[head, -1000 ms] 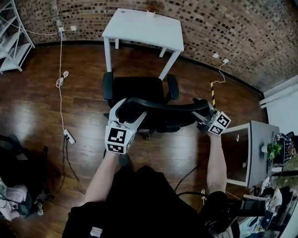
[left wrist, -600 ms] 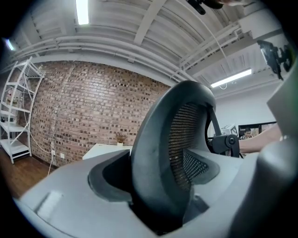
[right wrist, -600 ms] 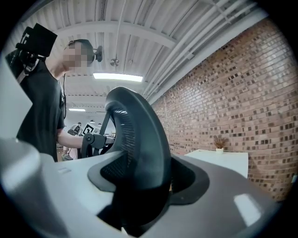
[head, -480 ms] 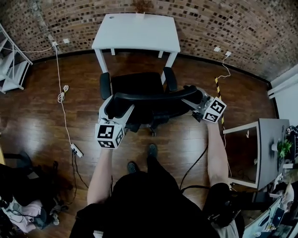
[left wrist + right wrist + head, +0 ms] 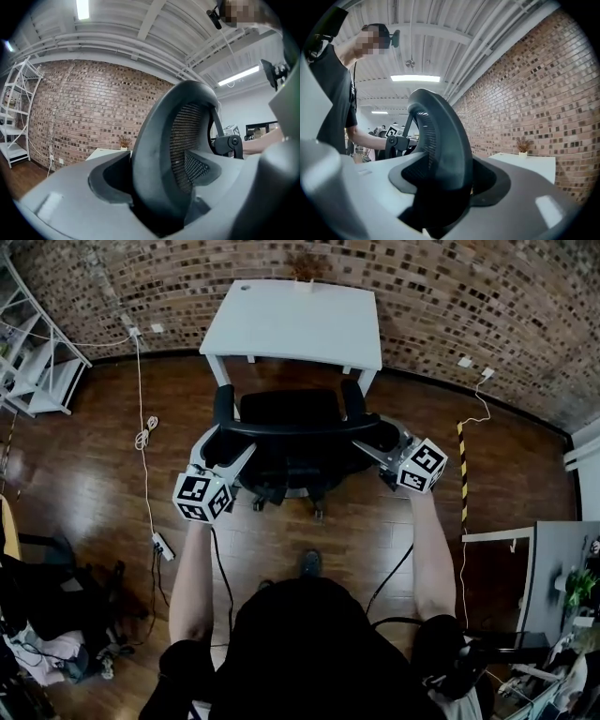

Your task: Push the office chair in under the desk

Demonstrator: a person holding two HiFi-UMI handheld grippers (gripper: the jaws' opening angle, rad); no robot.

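The black office chair stands just in front of the white desk, its armrests close to the desk's front legs. My left gripper is shut on the left end of the chair's backrest rim, and my right gripper is shut on the right end. In the left gripper view the mesh backrest sits between the jaws of the left gripper, with the desk beyond. The right gripper view shows the backrest seated in the right gripper, the desk to its right.
A brick wall runs behind the desk. A white shelf unit stands far left. A cable and power strip lie on the wood floor at the left. A yellow-black cable and another desk are at the right.
The chair has rolled forward toward the desk with both grippers clamped on its backrest. The desk now sits closer above the chair's seat.
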